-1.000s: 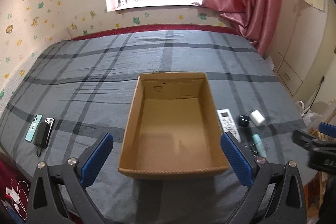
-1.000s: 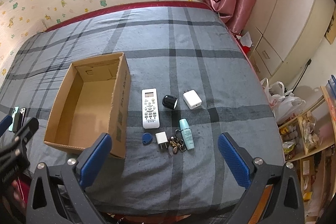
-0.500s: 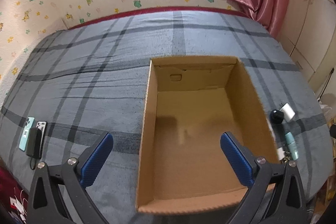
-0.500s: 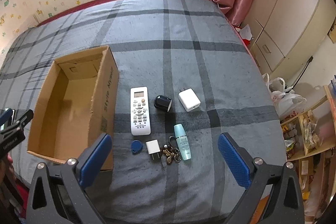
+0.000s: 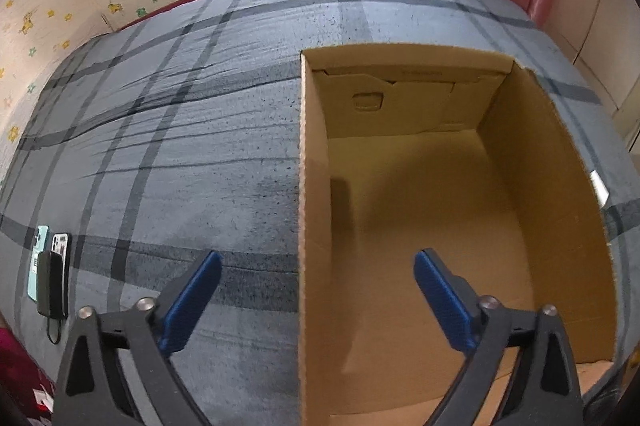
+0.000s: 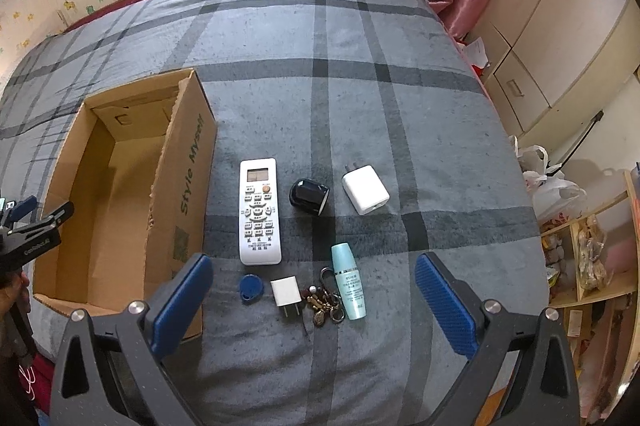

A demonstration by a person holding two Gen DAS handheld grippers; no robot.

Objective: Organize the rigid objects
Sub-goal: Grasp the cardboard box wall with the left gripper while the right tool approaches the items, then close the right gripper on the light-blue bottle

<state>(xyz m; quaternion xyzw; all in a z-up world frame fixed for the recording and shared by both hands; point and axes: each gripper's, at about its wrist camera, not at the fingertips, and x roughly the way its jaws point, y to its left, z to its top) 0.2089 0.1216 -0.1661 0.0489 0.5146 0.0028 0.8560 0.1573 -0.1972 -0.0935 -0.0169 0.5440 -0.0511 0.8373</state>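
An open cardboard box [image 6: 120,194] is seen on a plaid-covered bed [image 6: 360,98], with a remote [image 6: 259,212], chargers and keys laid beside it. Both the left gripper [image 5: 318,290] and right gripper [image 6: 314,290] are held wide open, gripping nothing.

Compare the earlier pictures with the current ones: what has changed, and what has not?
The open left gripper moved closer, now straddling the brown cardboard box's left wall. The open right gripper advanced toward the small white plug adapter. Nothing was grasped; the white remote control stayed put.
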